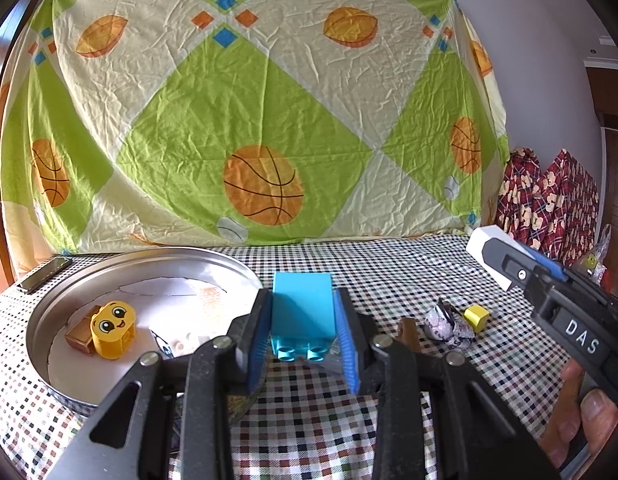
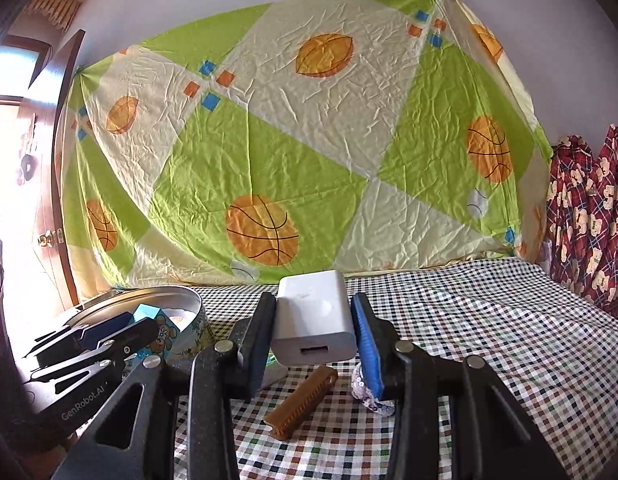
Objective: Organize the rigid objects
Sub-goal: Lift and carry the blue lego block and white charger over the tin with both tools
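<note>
the left gripper is closed on a turquoise plastic building brick, held clear of the checked-cloth desk, just right of the round metal tin. the right gripper is clamped on a white rectangular usb charger block, lifted above a brown ridged plastic comb piece. a yellow face-printed brick already lies in the tin. the step in hand is judged to be dropping the turquoise brick into the tin: it should be carried over the rim before the jaws are opened, low, so nothing bounces out. a small yellow cube and a crumpled foil-like lump remain on the desk.
</note>
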Action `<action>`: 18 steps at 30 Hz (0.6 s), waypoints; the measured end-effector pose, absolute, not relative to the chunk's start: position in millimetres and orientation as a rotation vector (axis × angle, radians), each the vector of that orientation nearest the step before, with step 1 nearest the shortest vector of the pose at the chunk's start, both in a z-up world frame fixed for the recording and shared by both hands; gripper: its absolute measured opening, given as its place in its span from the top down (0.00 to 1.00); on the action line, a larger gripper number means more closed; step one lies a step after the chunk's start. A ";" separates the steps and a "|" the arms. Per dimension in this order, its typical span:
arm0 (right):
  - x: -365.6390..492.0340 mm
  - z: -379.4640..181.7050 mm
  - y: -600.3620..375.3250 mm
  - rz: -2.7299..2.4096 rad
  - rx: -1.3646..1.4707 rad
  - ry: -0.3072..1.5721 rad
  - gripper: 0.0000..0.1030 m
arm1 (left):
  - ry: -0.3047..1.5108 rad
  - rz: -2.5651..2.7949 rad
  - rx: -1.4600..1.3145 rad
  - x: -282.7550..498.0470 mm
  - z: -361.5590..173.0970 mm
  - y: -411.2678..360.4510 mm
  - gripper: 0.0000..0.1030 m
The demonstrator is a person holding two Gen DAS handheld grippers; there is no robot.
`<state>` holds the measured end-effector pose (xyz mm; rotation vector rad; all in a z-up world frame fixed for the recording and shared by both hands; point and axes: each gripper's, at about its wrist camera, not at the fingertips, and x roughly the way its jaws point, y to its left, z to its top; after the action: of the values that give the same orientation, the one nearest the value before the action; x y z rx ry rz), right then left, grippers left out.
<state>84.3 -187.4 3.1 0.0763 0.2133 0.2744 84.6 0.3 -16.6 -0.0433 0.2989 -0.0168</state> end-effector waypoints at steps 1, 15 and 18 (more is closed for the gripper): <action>84.6 3.3 -185.2 0.279 0.077 0.212 0.60 | 0.298 -0.012 -0.047 84.0 -16.5 2.5 0.70; 89.8 2.8 -142.2 0.350 0.041 0.221 0.60 | 0.297 0.041 -0.098 80.2 -18.0 36.9 0.70; 89.9 2.4 -136.3 0.358 0.036 0.225 0.60 | 0.297 0.049 -0.109 79.6 -18.1 43.2 0.70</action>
<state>89.9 -136.3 2.4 0.0356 0.2250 0.3582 79.6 43.2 -18.1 -0.1089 0.2965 0.0491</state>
